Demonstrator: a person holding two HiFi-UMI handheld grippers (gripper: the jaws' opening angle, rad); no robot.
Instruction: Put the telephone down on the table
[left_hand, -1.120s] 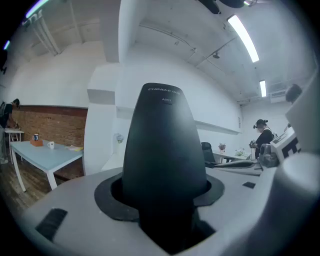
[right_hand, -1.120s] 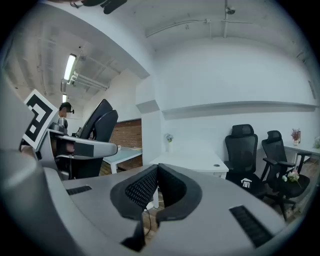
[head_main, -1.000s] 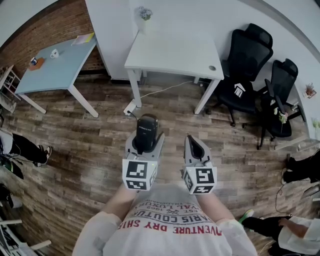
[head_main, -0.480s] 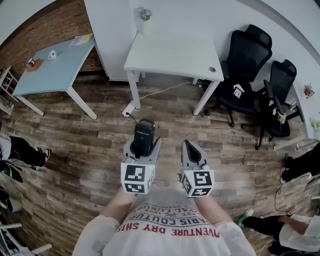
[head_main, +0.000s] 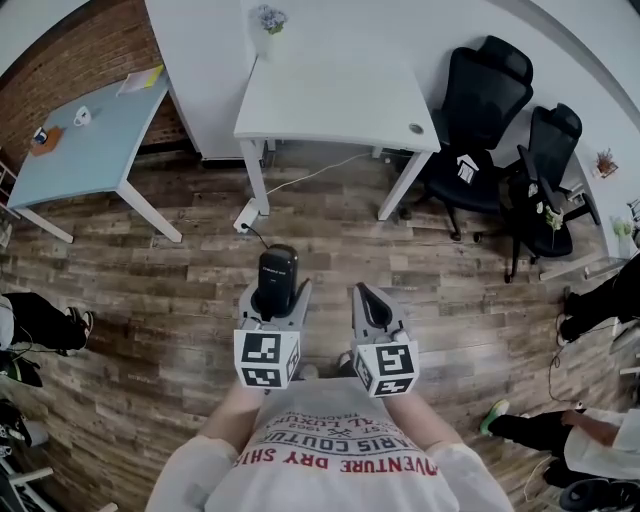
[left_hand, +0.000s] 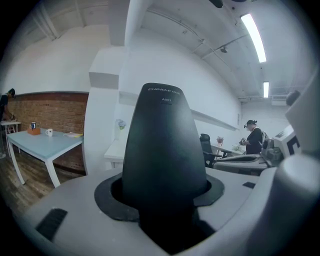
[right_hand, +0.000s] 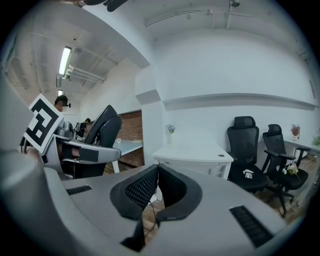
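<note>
A black telephone handset (head_main: 277, 276) stands upright between the jaws of my left gripper (head_main: 274, 292), which is shut on it, above the wooden floor. In the left gripper view the telephone (left_hand: 165, 150) fills the middle and hides most of what lies ahead. My right gripper (head_main: 363, 294) hangs beside it, shut, with nothing between its pads. In the right gripper view its pads (right_hand: 145, 187) meet at the tips, and the held telephone (right_hand: 102, 131) shows at the left. The white table (head_main: 335, 100) stands ahead, well apart from both grippers.
A light-blue table (head_main: 85, 140) with small items stands at the far left by a brick wall. Two black office chairs (head_main: 480, 110) stand right of the white table. A cable and power strip (head_main: 247, 213) lie on the floor. People sit or stand at both edges.
Both grippers have sunk a little and come back toward my body in the head view. The telephone stays held in the left gripper, and the right stays shut.
</note>
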